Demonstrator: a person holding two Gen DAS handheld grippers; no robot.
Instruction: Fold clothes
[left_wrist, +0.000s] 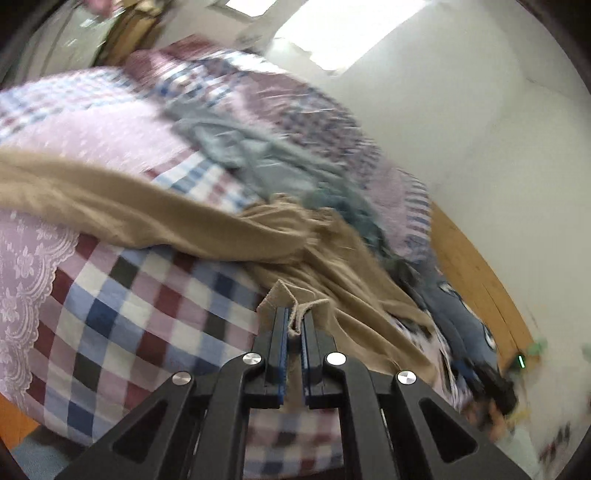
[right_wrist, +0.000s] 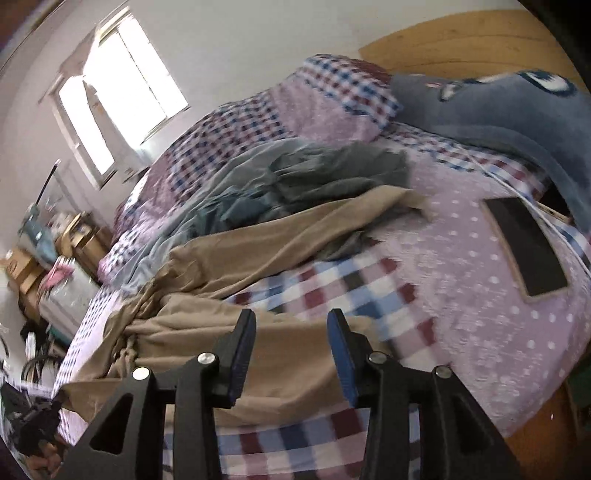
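Tan trousers (left_wrist: 155, 210) lie stretched across a checked and pink bedspread (left_wrist: 122, 295). My left gripper (left_wrist: 294, 317) is shut on the trousers' waistband corner with its drawstring, held slightly above the bed. In the right wrist view the tan trousers (right_wrist: 258, 251) run from the lower left toward the middle of the bed. My right gripper (right_wrist: 291, 321) is open and empty, hovering over the trousers' near edge. The left gripper (right_wrist: 33, 424) shows at the lower left there. A heap of grey-blue clothes (right_wrist: 295, 177) lies behind the trousers.
A dark tablet (right_wrist: 524, 247) lies on the bedspread (right_wrist: 461, 295) at the right. A blue blanket (right_wrist: 498, 107) and a pillow (right_wrist: 343, 92) sit by the wooden headboard (right_wrist: 461, 40). A window (right_wrist: 122, 92) and cluttered boxes (right_wrist: 29, 266) are at the left.
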